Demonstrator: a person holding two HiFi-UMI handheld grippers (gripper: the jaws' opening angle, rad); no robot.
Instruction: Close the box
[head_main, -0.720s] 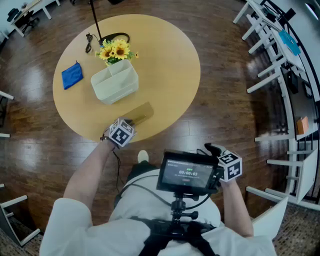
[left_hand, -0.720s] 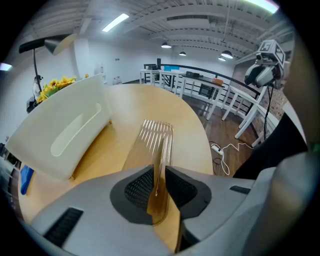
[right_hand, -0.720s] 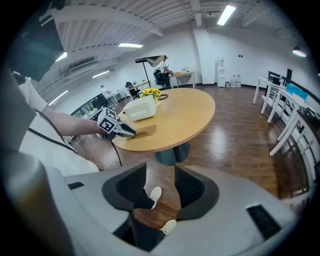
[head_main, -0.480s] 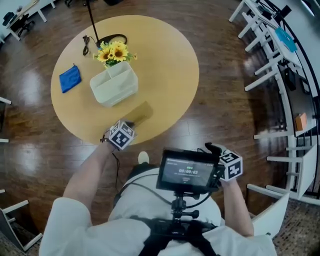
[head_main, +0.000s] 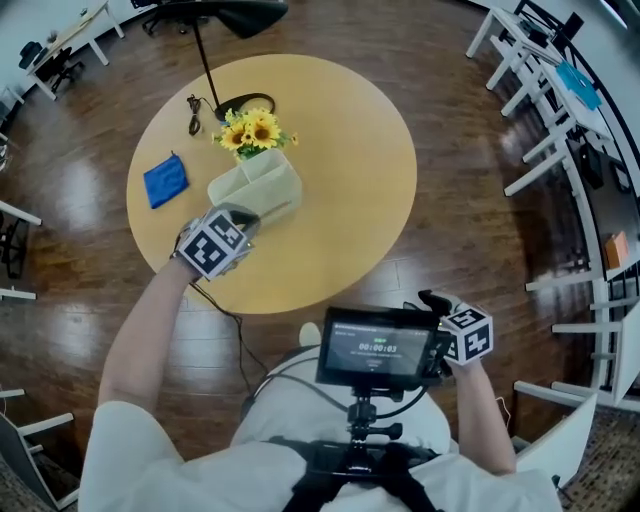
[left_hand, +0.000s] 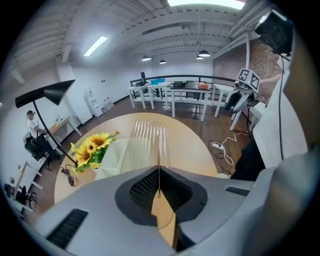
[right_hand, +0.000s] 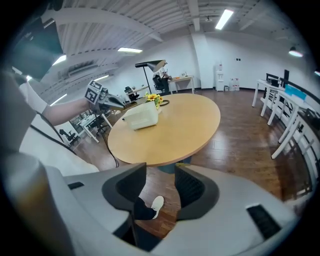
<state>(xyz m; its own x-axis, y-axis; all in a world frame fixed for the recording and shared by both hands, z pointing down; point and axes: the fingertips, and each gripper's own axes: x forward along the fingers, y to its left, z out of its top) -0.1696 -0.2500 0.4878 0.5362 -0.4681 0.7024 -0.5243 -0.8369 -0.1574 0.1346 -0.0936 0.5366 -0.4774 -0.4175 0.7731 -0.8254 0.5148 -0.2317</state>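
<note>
An open cream box stands on the round wooden table, with sunflowers just behind it. My left gripper is at the box's near left corner, shut on a clear ribbed lid. In the left gripper view the lid stands on edge between the jaws and reaches out over the box. My right gripper hangs off the table beside my body, above the floor. Its jaws stand open with nothing between them. The box and the left gripper also show far off in the right gripper view.
Yellow sunflowers touch the box's far side. A blue cloth lies to the box's left. A black lamp rises over the table's far edge, its cable beside it. White desks line the right of the room.
The lid lay near the table's front edge with my left gripper at it. Now the left gripper has carried it up and away from me to the box. The right gripper stayed put.
</note>
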